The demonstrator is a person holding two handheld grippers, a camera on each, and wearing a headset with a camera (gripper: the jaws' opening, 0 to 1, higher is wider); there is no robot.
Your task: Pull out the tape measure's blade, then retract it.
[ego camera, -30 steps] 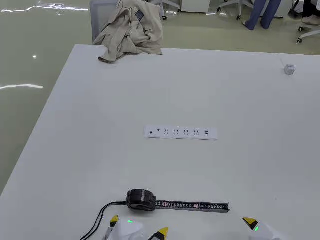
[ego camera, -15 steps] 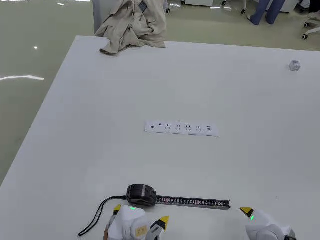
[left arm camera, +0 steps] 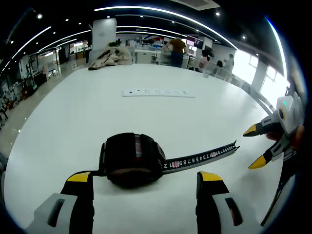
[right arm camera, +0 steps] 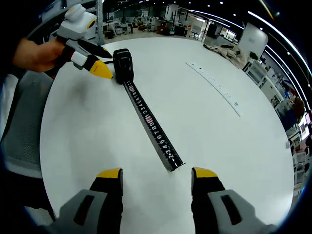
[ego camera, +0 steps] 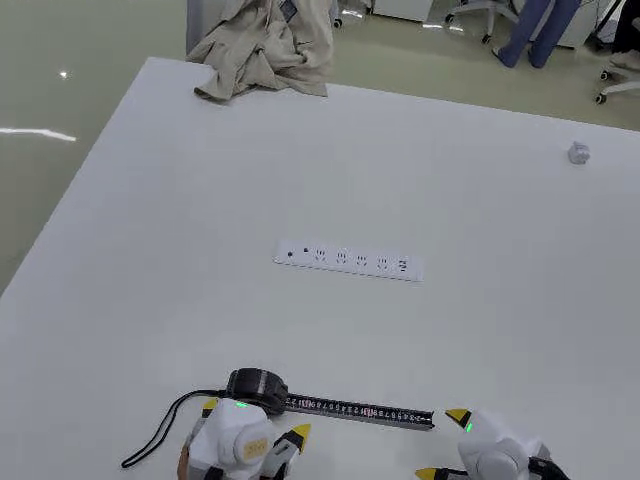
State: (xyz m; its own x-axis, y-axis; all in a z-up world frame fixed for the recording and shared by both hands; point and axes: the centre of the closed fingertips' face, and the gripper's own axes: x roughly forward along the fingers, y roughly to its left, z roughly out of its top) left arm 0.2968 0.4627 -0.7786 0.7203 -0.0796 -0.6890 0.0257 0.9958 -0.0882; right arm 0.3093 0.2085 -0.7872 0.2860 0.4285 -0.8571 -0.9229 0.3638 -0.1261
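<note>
A black tape measure case (ego camera: 256, 385) lies near the table's front edge. Its blade (ego camera: 360, 410) is drawn out flat to the right, and a black wrist cord (ego camera: 160, 440) trails to the left. My left gripper (ego camera: 253, 418) stands open just behind the case; in the left gripper view the case (left arm camera: 132, 158) sits between and just ahead of my jaws (left arm camera: 145, 178), untouched. My right gripper (ego camera: 441, 444) is open, a little short of the blade's hooked end. In the right gripper view the blade (right arm camera: 151, 124) runs away from my open gripper (right arm camera: 157, 173) to the case (right arm camera: 122, 61).
A white power strip (ego camera: 348, 261) lies across the middle of the white table (ego camera: 480, 330). A beige jacket (ego camera: 260, 45) is heaped at the far left corner. A small crumpled white ball (ego camera: 578, 152) sits far right. Chairs and a person's legs stand beyond the table.
Both grippers have come forward, the left up to the tape case and the right toward the blade's end. The tape measure and its drawn-out blade lie as before.
</note>
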